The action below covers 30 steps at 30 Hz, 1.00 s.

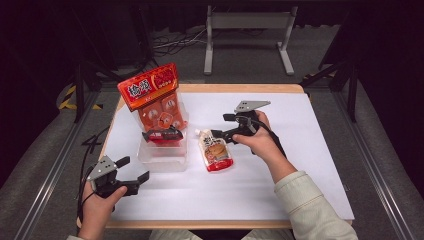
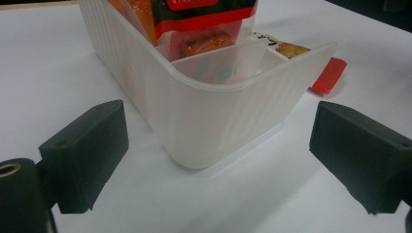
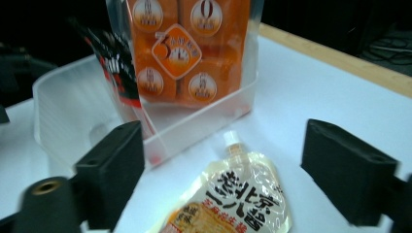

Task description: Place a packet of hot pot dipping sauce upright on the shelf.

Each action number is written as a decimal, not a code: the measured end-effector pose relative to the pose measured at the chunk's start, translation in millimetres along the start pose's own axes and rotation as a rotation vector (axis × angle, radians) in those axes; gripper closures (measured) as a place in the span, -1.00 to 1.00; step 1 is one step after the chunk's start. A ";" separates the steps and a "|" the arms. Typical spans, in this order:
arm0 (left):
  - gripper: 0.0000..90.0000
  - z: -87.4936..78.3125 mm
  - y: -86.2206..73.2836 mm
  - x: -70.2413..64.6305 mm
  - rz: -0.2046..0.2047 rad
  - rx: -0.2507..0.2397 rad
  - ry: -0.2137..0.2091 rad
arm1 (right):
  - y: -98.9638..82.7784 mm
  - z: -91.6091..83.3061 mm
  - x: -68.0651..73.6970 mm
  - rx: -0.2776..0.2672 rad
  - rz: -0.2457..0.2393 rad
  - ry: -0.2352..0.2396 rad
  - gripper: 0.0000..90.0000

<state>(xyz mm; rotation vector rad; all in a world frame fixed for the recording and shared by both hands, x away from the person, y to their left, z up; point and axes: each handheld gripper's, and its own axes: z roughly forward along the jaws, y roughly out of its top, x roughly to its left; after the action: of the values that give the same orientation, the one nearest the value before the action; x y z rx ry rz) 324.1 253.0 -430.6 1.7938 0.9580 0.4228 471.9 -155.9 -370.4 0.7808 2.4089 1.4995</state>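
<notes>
At the lower left of the high view we hold our left claw (image 1: 134, 170) low over the bench (image 1: 300, 165), spread wide and pinching nothing. It sits just short of the clear plastic bin (image 1: 162, 159), and in the left gripper view the bin's rounded corner (image 2: 209, 126) stands between and beyond the two pads without touching either. We judge it waits there so it can brace the light bin if a push threatens to slide it.

In the centre left of the high view, the bin already carries a tall orange snack bag (image 1: 156, 100), which stands upright and leans against the far wall because it is too tall to lie flat. A smaller dark red packet (image 1: 162, 135) is tucked in front of it.

Right of the bin, close by its wall, lies the spouted pouch (image 1: 215, 152), flat on the bench with its cap pointing up the frame.

At the centre right our right claw (image 1: 218, 134) hovers over the pouch's spout end. Its jaws are spread to either side of the pouch (image 3: 238, 204), gripping nothing; we take this as lining up to grasp it for the bin.
</notes>
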 end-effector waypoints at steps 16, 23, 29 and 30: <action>-0.86 1.8 -1.9 -1.1 0.006 0.020 -0.013 | -20.3 33.8 -23.2 0.150 0.049 -0.069 -0.43; -0.86 2.2 -1.5 -3.5 0.012 0.020 -0.019 | -28.0 46.3 -26.7 0.190 0.033 -0.079 -0.35; -0.86 2.0 -2.2 -3.7 0.007 0.022 -0.022 | -31.1 52.5 -27.2 0.215 0.067 -0.083 -0.35; -0.85 2.1 -2.2 -3.7 0.009 0.022 -0.022 | -31.7 53.5 -27.8 0.221 0.079 -0.082 -0.34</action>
<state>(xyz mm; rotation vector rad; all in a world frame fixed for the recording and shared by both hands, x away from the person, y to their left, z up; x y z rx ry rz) 322.3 249.2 -433.0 1.8197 0.9427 0.3983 507.8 -140.2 -426.1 0.9731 2.5373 1.2141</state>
